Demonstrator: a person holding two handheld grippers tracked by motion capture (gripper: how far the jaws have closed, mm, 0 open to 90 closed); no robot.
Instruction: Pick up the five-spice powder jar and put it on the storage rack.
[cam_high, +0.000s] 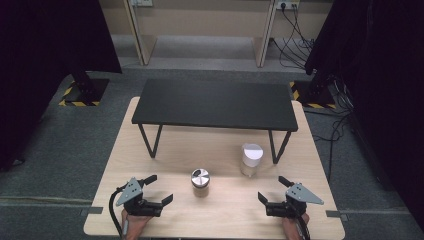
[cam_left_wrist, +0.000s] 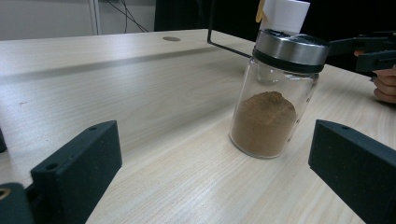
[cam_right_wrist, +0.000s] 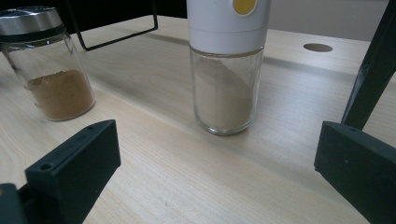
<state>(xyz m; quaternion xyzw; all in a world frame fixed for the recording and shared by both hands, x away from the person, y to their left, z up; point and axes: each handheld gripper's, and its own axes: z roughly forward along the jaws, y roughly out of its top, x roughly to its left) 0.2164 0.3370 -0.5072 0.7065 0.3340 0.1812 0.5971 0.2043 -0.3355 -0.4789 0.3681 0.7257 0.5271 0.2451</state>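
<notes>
Standing on the pale wooden table (cam_high: 165, 160), two jars wait between both released hand-held grippers.

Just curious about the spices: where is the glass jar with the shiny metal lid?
In the high view the glass jar with the shiny metal lid stands upright on the pale wooden table, near the middle, left of the white-capped glass jar and between both grippers.

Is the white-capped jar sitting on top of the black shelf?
No, the white-capped jar stands on the wooden table, in front of the black shelf.
</notes>
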